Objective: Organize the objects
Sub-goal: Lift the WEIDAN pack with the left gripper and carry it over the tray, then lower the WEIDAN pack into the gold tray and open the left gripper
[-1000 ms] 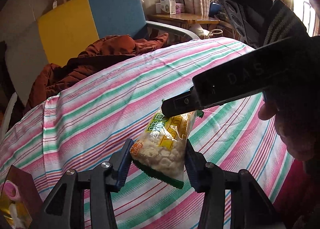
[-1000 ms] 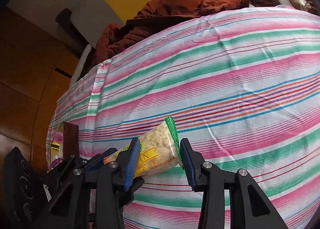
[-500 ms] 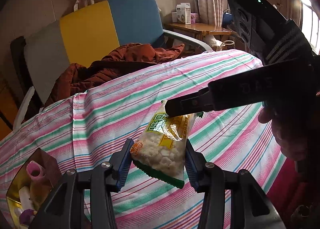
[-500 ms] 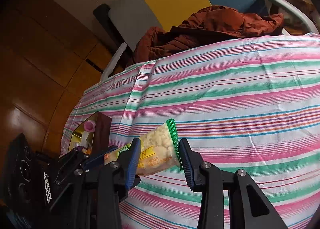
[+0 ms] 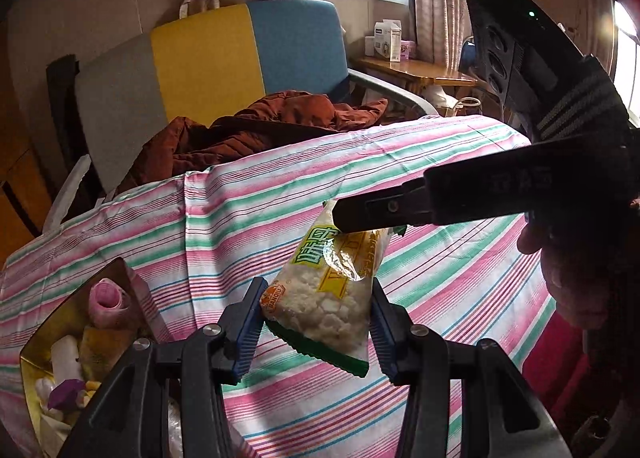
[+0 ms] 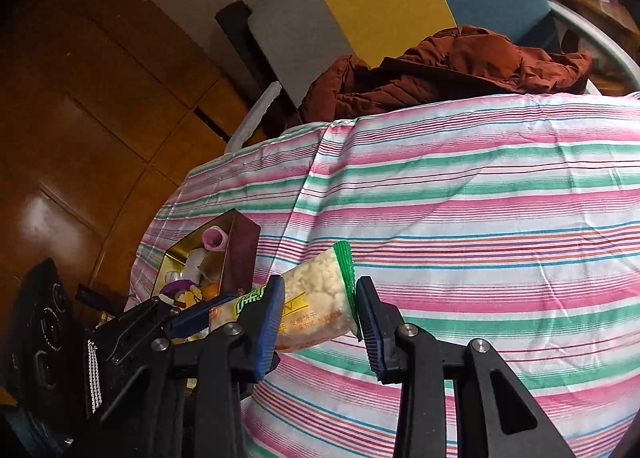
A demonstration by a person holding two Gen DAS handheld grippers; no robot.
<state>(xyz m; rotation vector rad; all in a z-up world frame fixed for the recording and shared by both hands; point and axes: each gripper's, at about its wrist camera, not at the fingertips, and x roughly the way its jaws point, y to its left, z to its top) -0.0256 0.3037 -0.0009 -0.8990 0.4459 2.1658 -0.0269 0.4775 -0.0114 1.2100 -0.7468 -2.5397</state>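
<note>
A clear snack packet (image 5: 326,298) of white puffed pieces, with yellow-green print and green ends, hangs above the striped cloth. My left gripper (image 5: 316,328) is shut on its lower end. My right gripper (image 6: 318,320) is shut on its other end; it shows in the left wrist view as a dark bar (image 5: 400,209) across the packet's top. The packet also shows in the right wrist view (image 6: 316,306). A gold-lined box (image 5: 76,334) of small items sits low on the left, also seen in the right wrist view (image 6: 208,258).
The pink, green and white striped cloth (image 5: 280,193) covers the table. Behind it stands a grey, yellow and blue chair (image 5: 224,57) with a brown jacket (image 5: 260,125). A wooden side table (image 5: 416,71) holds cartons by the window. Wooden panelling (image 6: 92,117) is left.
Both grippers have carried the packet leftward together. The gold-lined box has come further into view in both views.
</note>
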